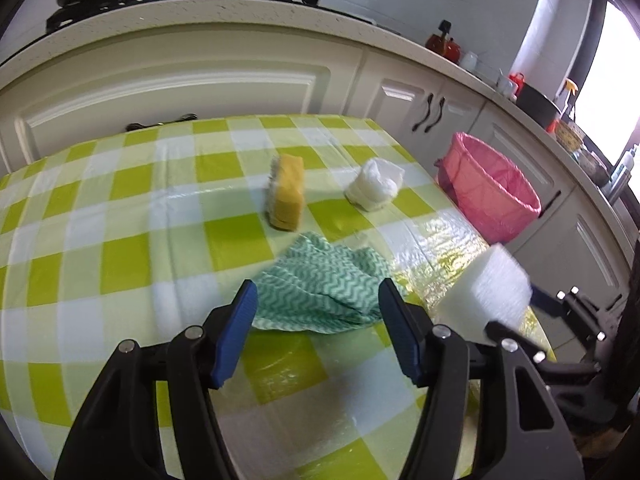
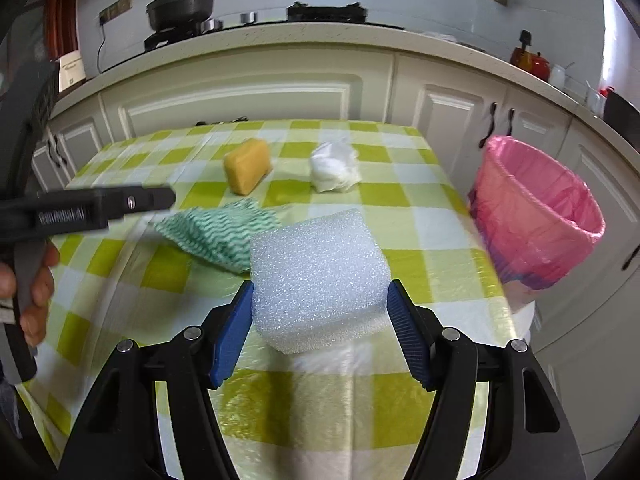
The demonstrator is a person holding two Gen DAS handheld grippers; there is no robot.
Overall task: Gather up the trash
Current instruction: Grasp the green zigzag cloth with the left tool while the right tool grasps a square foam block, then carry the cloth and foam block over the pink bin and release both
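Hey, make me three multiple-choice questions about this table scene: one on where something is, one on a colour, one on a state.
1. Where is the bin?
A. on the table
B. beside the table's right edge
C. on the counter

2. What colour is the zigzag cloth?
A. green and white
B. red
C. blue

3. What sits between the right tongs?
A. nothing
B. the yellow sponge
C. the white foam block

Answers: 1 B, it stands off the table by the cabinets. 2 A, green zigzags on white. 3 C, the foam fills the gap between the blue pads.
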